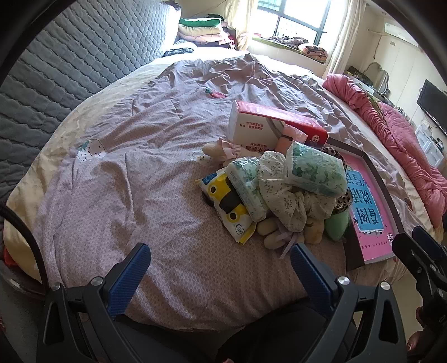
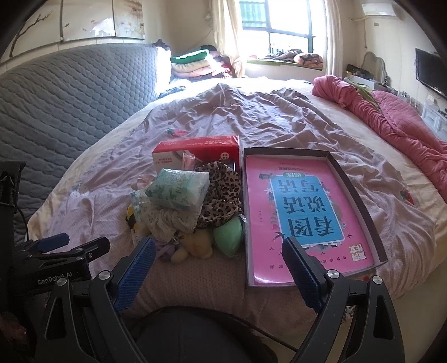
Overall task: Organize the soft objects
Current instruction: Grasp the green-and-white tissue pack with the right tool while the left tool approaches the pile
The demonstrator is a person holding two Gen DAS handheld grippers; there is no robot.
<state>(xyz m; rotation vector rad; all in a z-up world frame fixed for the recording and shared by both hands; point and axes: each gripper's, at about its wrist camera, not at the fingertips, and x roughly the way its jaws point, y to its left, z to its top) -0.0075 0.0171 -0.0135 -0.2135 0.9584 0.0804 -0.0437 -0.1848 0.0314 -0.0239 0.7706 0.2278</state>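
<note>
— What have your tongs got?
— Nothing; my left tongs [image 1: 219, 261] and right tongs [image 2: 219, 255] both gape wide above the bed [image 1: 139, 178]

— And the soft things?
— Heaped [image 2: 178, 206] just beyond, beside the shallow box [image 2: 360, 201]; red carton [image 2: 201, 148] behind

light: daylight pouring through the window [image 2: 279, 25]; blown out white there
bed [image 1: 139, 167]: evenly lit; soft shadows in wrinkles
edges: heavy fisheye bend; dark vignette corners
focus: pretty sharp overall
</note>
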